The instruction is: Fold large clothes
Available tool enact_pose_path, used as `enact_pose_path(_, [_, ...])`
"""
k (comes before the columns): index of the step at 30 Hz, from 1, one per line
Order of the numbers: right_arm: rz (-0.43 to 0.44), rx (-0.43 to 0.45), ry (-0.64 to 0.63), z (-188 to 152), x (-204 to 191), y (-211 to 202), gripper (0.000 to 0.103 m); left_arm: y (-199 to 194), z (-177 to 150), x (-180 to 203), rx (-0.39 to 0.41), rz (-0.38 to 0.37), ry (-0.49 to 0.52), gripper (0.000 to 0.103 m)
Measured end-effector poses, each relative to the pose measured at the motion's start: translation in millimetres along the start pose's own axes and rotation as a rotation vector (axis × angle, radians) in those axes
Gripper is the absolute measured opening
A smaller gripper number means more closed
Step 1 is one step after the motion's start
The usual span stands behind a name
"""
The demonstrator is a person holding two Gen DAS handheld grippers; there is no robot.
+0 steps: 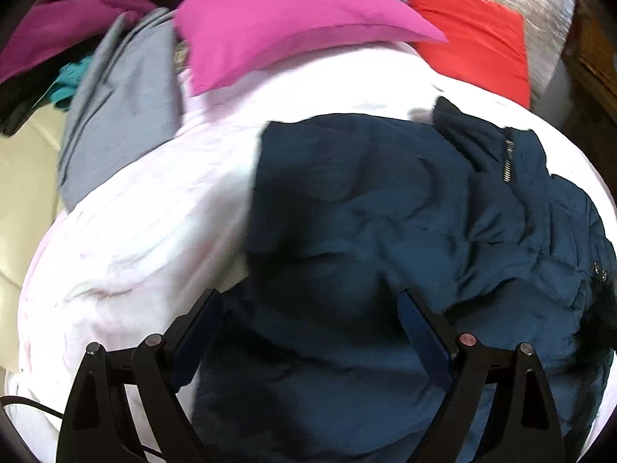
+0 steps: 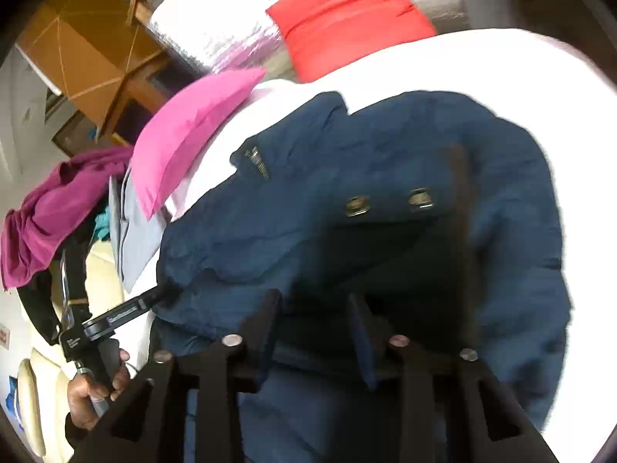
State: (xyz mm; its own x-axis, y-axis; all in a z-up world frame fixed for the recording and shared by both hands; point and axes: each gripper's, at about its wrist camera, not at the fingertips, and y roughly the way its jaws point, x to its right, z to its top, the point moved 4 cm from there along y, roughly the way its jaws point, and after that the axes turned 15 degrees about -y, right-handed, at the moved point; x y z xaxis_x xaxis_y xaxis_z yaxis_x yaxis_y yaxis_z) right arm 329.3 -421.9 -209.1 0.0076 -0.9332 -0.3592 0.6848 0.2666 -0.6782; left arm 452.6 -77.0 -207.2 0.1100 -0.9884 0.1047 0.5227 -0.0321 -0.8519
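Observation:
A dark navy padded jacket (image 1: 385, 231) lies crumpled on a white bed sheet (image 1: 135, 231); its zipper (image 1: 508, 162) shows at the upper right. My left gripper (image 1: 308, 301) is open, its fingers spread wide just above the jacket's near edge. In the right wrist view the jacket (image 2: 385, 193) fills the middle, with two metal snaps (image 2: 389, 202). My right gripper (image 2: 314, 301) is open over the jacket's dark folded part. The left gripper (image 2: 154, 299) shows at the jacket's left edge, held by a hand (image 2: 96, 389).
A pink pillow (image 1: 289, 23) and a red pillow (image 1: 474, 38) lie at the head of the bed. Grey clothing (image 1: 115, 115) and a magenta garment (image 1: 58, 27) are piled at the left. Wooden furniture (image 2: 88, 50) stands beyond the bed.

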Motion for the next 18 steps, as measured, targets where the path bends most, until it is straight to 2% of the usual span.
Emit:
enact_pose_path(6, [-0.036,0.023,0.002,-16,8,-37,0.049,-26,-18,-47,0.058,0.063,-0.034,0.092])
enact_pose_path(11, [-0.040,0.047,-0.012,-32,6,-65,0.052,-56,-46,-90,0.105,0.120,-0.006,0.092])
enact_pose_path(13, [-0.036,0.070,-0.002,-42,7,-79,0.058,-62,-54,-101,0.111,0.133,0.009,0.092])
enact_pose_path(18, [-0.007,0.101,0.055,-77,10,-108,0.060,-73,-96,-135,0.072,0.166,0.031,0.092])
